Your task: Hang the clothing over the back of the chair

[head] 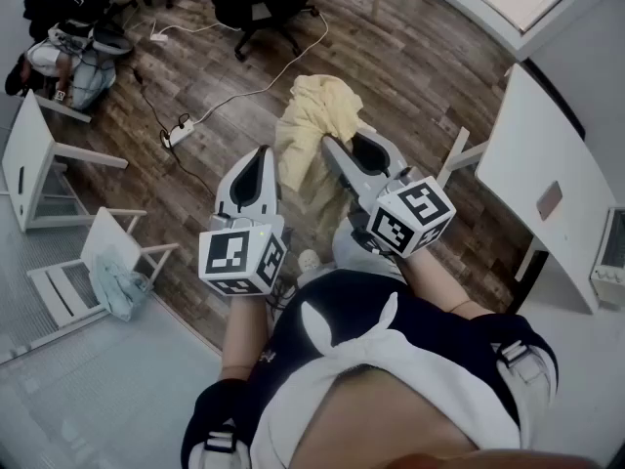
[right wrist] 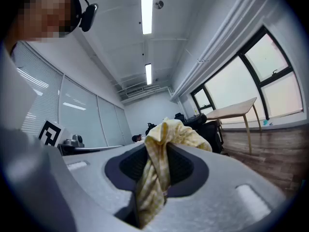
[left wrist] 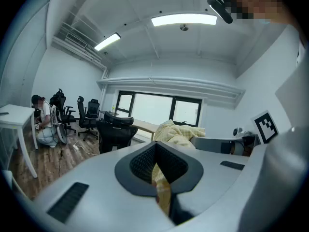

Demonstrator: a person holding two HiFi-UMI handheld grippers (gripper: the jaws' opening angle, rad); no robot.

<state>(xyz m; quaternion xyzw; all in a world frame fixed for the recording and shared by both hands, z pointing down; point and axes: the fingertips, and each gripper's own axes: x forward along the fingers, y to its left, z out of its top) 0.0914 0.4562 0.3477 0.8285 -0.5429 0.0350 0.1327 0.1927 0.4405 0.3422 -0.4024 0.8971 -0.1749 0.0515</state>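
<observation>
While the person stands over the wooden floor (head: 410,76), both grippers are held out side by side ahead of the body, and the pale yellow checked clothing (head: 314,123) is caught in both of them at once. In the head view the garment bunches up just beyond the tips, spanning the gap between the left gripper (head: 264,160) and the right gripper (head: 354,152) and touching each. The left gripper view shows its jaws closed on a thin edge of the clothing (left wrist: 162,183), which runs out past the pads and swells into a heap just ahead and slightly to the right. The right gripper view shows its jaws clamped on a thicker, twisted rope of the same clothing (right wrist: 155,178), which rises out of the grip and flops over above the pads. A white slatted chair (head: 73,286) stands well apart from the garment at the lower left of the head view, with a pale blue-green cloth (head: 119,289) draped on it. A white table (head: 547,154) stands to the right, and black office chairs (head: 259,3) and a power strip (head: 179,135) with its cable lie farther off.
</observation>
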